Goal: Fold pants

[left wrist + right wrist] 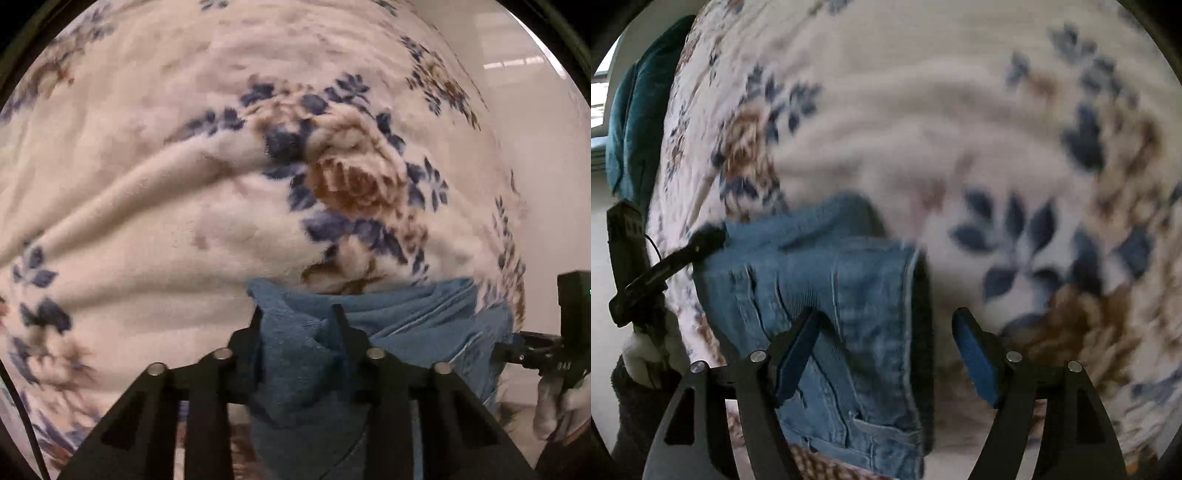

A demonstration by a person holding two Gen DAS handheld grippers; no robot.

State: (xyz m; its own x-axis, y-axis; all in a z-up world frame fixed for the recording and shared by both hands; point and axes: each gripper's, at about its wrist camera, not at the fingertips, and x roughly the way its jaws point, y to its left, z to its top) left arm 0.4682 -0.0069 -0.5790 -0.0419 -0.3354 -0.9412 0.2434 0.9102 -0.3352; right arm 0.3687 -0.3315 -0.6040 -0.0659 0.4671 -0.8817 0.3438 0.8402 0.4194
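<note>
Blue denim pants lie folded on a cream blanket with blue and brown flowers. In the left wrist view my left gripper is shut on a bunched edge of the pants. In the right wrist view my right gripper is open, its left finger over the denim and its right finger over the blanket. The left gripper shows at the pants' far left corner. The right gripper shows at the right edge of the left wrist view.
The floral blanket covers the whole bed surface. A dark teal cushion or cloth lies at the bed's far left edge. A pale wall or floor runs along the right side. A gloved hand holds the left gripper.
</note>
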